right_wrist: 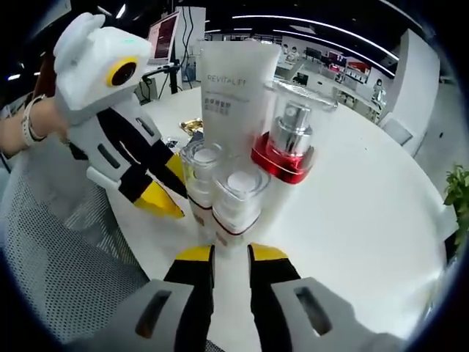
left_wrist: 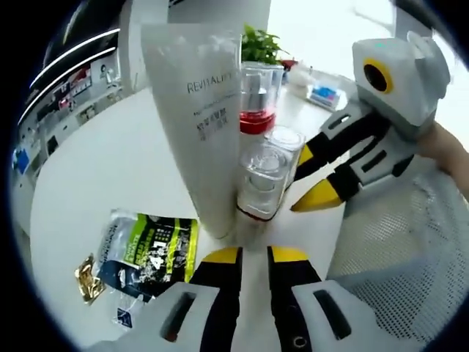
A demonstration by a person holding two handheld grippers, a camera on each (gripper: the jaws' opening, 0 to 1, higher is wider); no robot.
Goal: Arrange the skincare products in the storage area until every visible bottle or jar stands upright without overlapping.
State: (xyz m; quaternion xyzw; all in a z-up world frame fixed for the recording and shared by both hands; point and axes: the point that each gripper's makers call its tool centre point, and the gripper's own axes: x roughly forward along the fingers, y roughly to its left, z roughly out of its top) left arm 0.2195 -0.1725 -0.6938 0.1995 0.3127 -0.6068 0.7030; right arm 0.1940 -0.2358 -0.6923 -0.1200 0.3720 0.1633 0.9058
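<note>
A tall white tube (left_wrist: 198,125) (right_wrist: 234,88) stands upright on the round white table (left_wrist: 110,169). Tight beside it stand a clear-capped pump bottle with a red base (left_wrist: 258,99) (right_wrist: 289,139) and two small clear jars (left_wrist: 262,180) (left_wrist: 284,143) (right_wrist: 238,202) (right_wrist: 204,172), all upright. My left gripper (left_wrist: 254,257) (right_wrist: 167,183) points at the cluster with a narrow gap between its jaws and nothing in it. My right gripper (right_wrist: 231,255) (left_wrist: 311,176) comes from the opposite side, jaws apart, tips just short of the nearest jar.
A green and black sachet (left_wrist: 150,253) and a gold one (left_wrist: 89,279) lie flat on the table beside the tube. A white mesh chair (left_wrist: 403,242) (right_wrist: 58,249) stands by the table edge. A potted plant (left_wrist: 258,45) sits behind the cluster.
</note>
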